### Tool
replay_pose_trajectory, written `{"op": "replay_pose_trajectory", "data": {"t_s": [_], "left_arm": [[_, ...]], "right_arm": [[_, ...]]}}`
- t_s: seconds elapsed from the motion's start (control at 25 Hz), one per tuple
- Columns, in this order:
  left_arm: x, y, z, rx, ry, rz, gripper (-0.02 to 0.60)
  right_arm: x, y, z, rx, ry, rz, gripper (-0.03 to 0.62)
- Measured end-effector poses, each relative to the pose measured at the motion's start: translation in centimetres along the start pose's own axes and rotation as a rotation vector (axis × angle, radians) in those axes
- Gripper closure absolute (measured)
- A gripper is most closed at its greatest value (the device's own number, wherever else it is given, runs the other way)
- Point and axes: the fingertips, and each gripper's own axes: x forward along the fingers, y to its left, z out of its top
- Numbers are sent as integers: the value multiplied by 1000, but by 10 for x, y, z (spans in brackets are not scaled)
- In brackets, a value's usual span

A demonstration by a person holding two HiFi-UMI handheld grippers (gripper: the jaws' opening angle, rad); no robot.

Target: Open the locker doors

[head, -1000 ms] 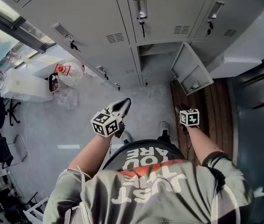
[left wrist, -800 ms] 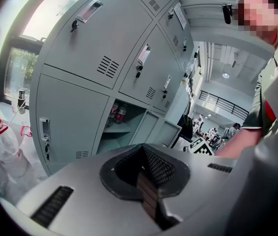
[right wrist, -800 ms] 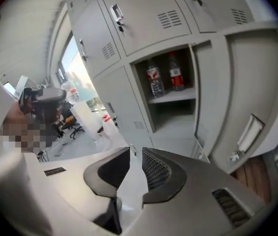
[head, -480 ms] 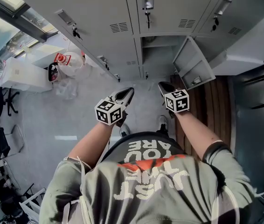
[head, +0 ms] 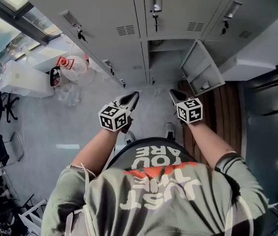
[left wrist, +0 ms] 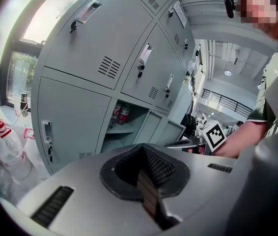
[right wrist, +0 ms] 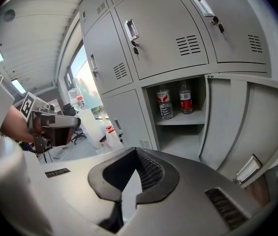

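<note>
1. the head view looks steeply down at a bank of grey lockers [head: 99, 18]. a clear plastic bag [head: 72, 77] lies on the floor at the far left.
2. the left tool [head: 130, 99] hangs in front of the person. its jaws are together with nothing between them, and it touches no locker.
3. one lower locker [head: 164, 63] in the middle stands open, its open door [head: 201, 73] swung out to the right.
4. the right tool [head: 177, 96] hangs just left of that open door, touching nothing. its jaws are closing, all but shut, and empty.
5. progress, as a judgement: one door is done. the upper doors [head: 171, 14], with keys hanging in their locks, and the lower left door [left wrist: 65, 122] look closed, so most of the task is left.
6. only the right tool's view looks into the open locker. it shows two water bottles [right wrist: 164, 103] standing on a shelf [right wrist: 180, 119].
7. only the left tool's view shows the lower left door face-on with its lock, plus a bright window [left wrist: 45, 18] beyond the lockers.
8. only the head view shows both tools together.
</note>
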Motion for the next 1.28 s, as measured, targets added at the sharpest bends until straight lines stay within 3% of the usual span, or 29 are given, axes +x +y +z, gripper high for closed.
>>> {"op": "replay_pose_trajectory", "data": {"t_s": [0.48,0.8,0.92,1.08,1.28], "left_arm": [[8,-1,-4,-20,3,-13,575],[28,0,-17,-15,71,35,575],[49,-9,-21,20,106,69,575],[80,-23,-22,-11,106,109,575],[88,-5,-32,-5,143,136,575]], "right_arm": [[-2,-8,-3,15,-9,-12,557],[-4,-32,-7,26,-38,6,557],[-5,-47,-6,4,-59,44,557],[-4,-76,-14,-60,-59,93,557],[18,-98,-30,-38,-78,86,557]]}}
